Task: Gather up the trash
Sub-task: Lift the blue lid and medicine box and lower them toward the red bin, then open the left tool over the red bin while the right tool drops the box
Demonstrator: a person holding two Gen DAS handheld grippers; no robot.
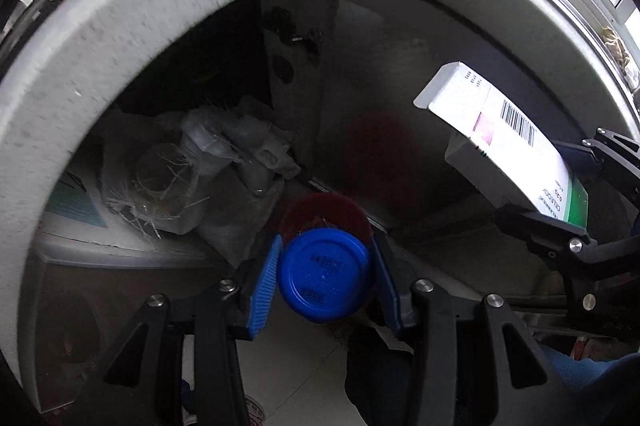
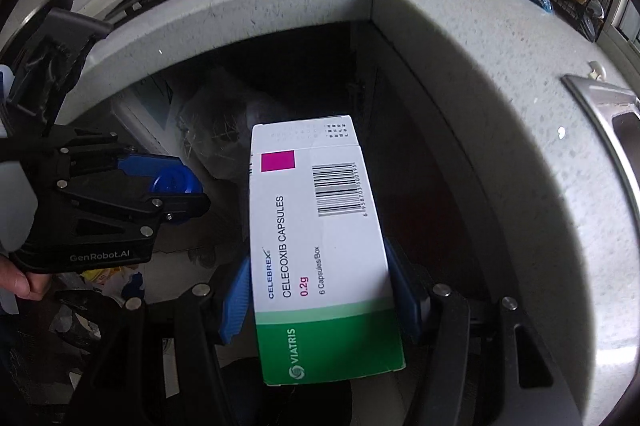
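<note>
Left gripper [image 1: 325, 280] grasps a blue-lidded container [image 1: 324, 274]; right gripper [image 2: 320, 300] grasps a capsule box [image 2: 320, 246]. Both hang above the red bin [image 1: 324, 214]; next, probably, releasing them into it.

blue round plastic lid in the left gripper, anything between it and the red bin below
Nothing visible. The blue round plastic lid, clamped in the left gripper, hangs right over the open mouth of the red round bin. The grey stone counter edge arches above, and the crumpled plastic bags lie off to the bin's left.
</note>
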